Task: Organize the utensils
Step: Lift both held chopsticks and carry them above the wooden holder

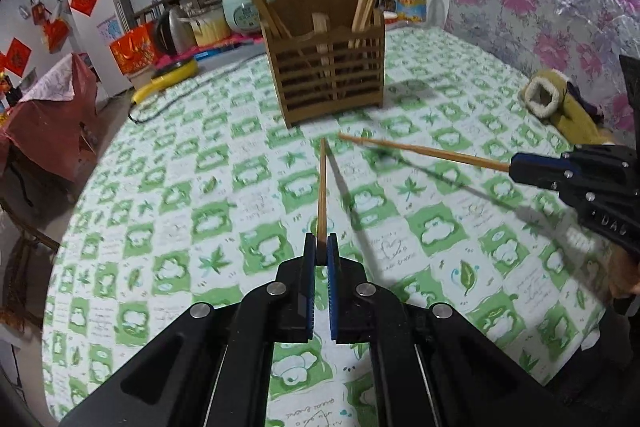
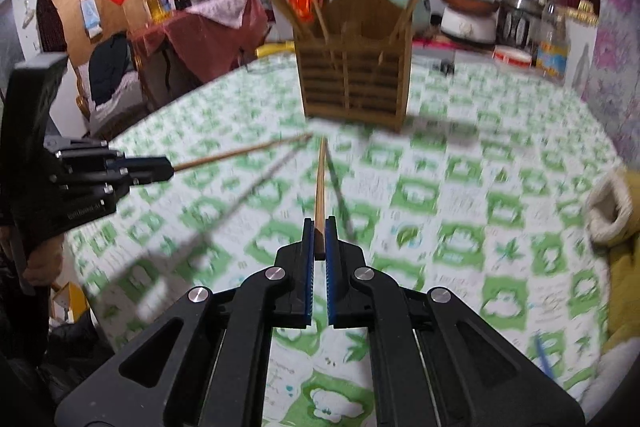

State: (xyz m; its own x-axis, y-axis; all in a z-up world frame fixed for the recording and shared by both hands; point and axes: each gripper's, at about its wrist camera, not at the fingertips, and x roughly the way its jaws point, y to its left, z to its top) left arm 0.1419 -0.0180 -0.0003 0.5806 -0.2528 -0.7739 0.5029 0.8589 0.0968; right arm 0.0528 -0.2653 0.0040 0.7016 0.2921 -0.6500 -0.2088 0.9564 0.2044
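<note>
left gripper (image 1: 321, 247) clenched on one chopstick (image 1: 321, 187), right gripper (image 2: 319, 237) on another chopstick (image 2: 319, 183), both above table (image 1: 180, 187), short of holder (image 1: 328, 67). several chopsticks already inside; these two remain.

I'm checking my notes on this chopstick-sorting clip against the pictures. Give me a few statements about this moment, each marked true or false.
1. Each gripper is shut on a chopstick. True: the left gripper holds the left chopstick, and the right gripper holds the right chopstick.
2. The wooden holder is empty. False: several chopsticks already stand in it.
3. Both held chopsticks point toward the holder. True.
4. The holder lies tipped on its side. False: it stands upright on the green-patterned tablecloth.
5. A yellow slipper lies to the holder's right. True.
</note>
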